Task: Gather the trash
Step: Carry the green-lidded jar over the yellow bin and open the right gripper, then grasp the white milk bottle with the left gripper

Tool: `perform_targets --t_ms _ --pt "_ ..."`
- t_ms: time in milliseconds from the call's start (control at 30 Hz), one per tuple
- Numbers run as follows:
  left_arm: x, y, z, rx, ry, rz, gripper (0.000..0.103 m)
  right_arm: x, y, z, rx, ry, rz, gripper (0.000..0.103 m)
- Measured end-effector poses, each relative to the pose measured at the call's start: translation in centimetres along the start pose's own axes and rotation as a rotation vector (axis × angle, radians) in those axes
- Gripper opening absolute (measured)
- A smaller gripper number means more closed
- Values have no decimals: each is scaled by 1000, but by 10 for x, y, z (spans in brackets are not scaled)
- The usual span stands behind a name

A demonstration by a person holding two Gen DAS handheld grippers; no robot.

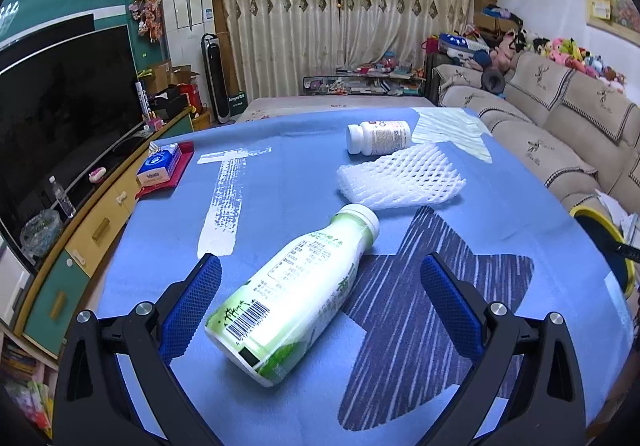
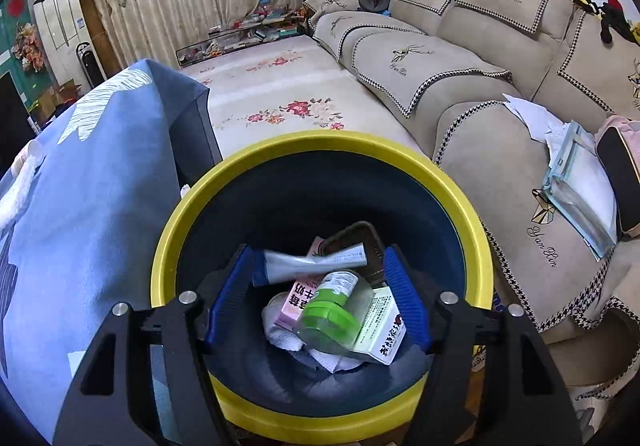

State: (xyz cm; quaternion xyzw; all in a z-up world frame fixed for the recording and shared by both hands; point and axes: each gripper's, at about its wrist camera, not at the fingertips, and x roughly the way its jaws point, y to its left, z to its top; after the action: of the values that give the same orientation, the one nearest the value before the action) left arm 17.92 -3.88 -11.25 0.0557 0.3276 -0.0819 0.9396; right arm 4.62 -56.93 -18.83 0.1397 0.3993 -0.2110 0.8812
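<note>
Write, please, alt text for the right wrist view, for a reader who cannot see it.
The open right gripper hangs over a yellow-rimmed trash bin holding a tube, cartons and a green-capped bottle. A blue-covered table stands left, a beige sofa right.

You get bright, even indoor light in both views, with glare washing out the label of the green bottle (image 1: 294, 296) on the table. The inside of the bin (image 2: 188, 214) sits in deep shadow. Both fisheye pictures bend strongly toward dark, vignetted corners, yet stay sharp.
</note>
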Motion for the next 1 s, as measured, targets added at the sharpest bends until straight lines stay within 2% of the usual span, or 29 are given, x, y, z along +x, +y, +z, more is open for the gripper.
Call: perform_targets --t_ms 200,533,833,1000 --pt "15 6 3 42 28 -5 98 5 1 -6 5 24 25 64" --pt "61 27 4 61 165 -142 97 3 17 -5 -25 30 56 65" --pt "83 18 2 172 257 -169 75 9 33 -7 -58 56 78 65" --pt "86 16 1 170 279 -197 53 10 39 -8 -68 62 94 65"
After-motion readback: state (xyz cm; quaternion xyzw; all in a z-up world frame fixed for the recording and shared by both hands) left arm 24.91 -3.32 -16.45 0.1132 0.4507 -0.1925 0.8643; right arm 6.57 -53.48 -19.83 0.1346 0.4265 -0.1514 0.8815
